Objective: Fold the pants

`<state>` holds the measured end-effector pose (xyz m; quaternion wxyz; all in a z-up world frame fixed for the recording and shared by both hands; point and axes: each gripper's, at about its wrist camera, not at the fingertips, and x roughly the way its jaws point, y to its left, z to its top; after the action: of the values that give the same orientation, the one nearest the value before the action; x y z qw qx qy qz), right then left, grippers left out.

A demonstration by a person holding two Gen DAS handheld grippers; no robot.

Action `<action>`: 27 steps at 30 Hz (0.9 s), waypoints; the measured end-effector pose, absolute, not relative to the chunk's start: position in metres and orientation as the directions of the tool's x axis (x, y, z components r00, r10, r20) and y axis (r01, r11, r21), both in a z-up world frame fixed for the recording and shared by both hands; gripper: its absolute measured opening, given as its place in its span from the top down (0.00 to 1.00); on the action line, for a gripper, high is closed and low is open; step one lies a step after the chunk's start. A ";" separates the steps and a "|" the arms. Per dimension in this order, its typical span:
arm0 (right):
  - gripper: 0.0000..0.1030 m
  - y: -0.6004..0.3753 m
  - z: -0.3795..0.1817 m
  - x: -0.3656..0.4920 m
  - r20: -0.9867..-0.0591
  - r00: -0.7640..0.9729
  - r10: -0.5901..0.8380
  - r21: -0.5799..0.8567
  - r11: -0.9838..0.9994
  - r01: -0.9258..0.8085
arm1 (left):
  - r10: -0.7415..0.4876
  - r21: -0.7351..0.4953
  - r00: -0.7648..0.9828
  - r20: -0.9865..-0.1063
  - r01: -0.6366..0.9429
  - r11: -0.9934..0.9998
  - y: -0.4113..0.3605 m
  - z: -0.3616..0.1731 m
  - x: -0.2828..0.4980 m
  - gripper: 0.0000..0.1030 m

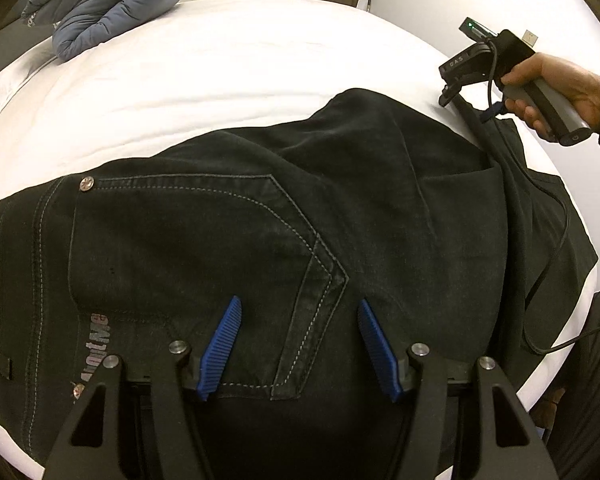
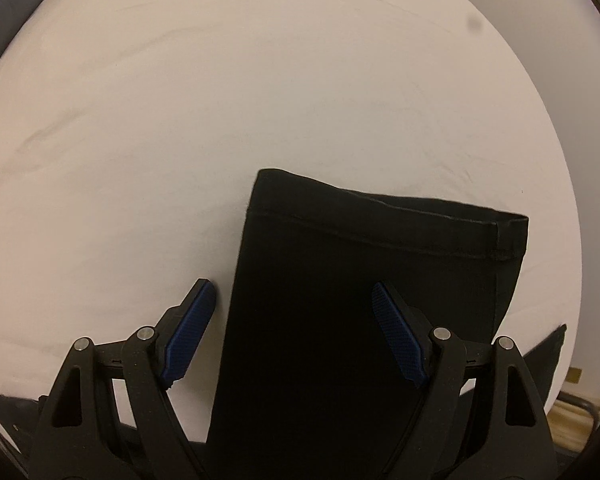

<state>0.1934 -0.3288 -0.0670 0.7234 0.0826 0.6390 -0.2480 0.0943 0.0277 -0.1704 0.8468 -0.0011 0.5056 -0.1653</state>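
Your left gripper (image 1: pixel 298 344) is spread wide and holds nothing, poised above the black pants (image 1: pixel 260 220) on the white bed (image 1: pixel 220 60), their stitched back pocket (image 1: pixel 188 240) just ahead of its blue pads (image 1: pixel 222 346). Your right gripper (image 2: pixel 292 332) is likewise released, its fingers straddling the left edge of the pant leg, whose hem (image 2: pixel 380 220) lies just ahead. Whether either touches the cloth is hard to tell. A blue padded jacket (image 1: pixel 112 4) sits far ahead-left.
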 end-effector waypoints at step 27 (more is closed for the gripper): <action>0.97 -0.472 0.008 -0.151 -0.718 0.672 -0.180 0.527 0.489 0.695 | -0.229 -0.125 0.397 -0.889 0.269 0.955 0.015 -0.165 0.104 0.39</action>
<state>-0.1509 -0.4723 0.0084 0.8084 0.4271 0.3013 -0.2707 0.1037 0.0148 -0.1653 0.8355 0.0192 0.5286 -0.1490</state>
